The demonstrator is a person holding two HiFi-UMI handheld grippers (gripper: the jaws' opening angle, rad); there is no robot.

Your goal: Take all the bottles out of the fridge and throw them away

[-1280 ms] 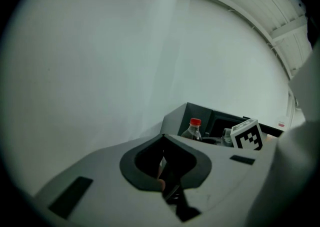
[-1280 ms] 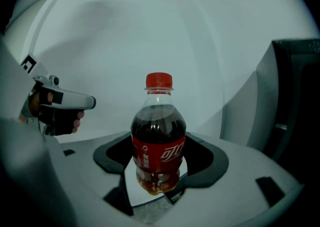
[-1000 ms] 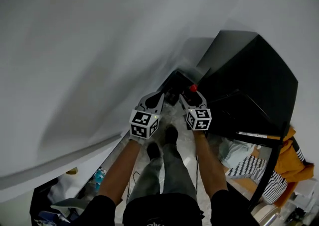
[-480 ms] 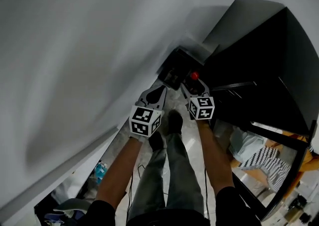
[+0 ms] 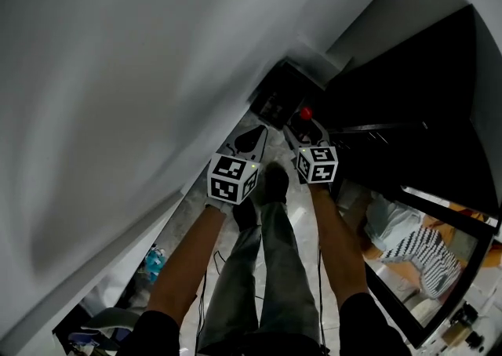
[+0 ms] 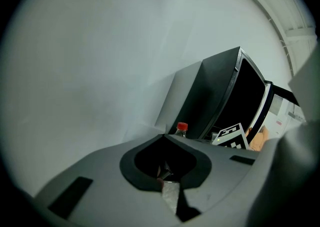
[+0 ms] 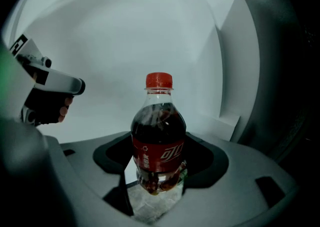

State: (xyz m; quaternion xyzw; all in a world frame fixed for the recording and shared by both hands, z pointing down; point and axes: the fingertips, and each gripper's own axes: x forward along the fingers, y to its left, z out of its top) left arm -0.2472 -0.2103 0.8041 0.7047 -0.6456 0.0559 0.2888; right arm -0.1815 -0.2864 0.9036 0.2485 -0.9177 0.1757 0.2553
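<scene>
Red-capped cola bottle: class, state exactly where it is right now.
The cola bottle stands upright in the right gripper, clamped near its base; in the head view its red cap shows ahead of that gripper, beside the black fridge.

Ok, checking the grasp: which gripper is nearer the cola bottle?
Right. The right gripper has its jaws shut on the cola bottle; the left gripper, shut and empty, hangs beside it, not touching.
</scene>
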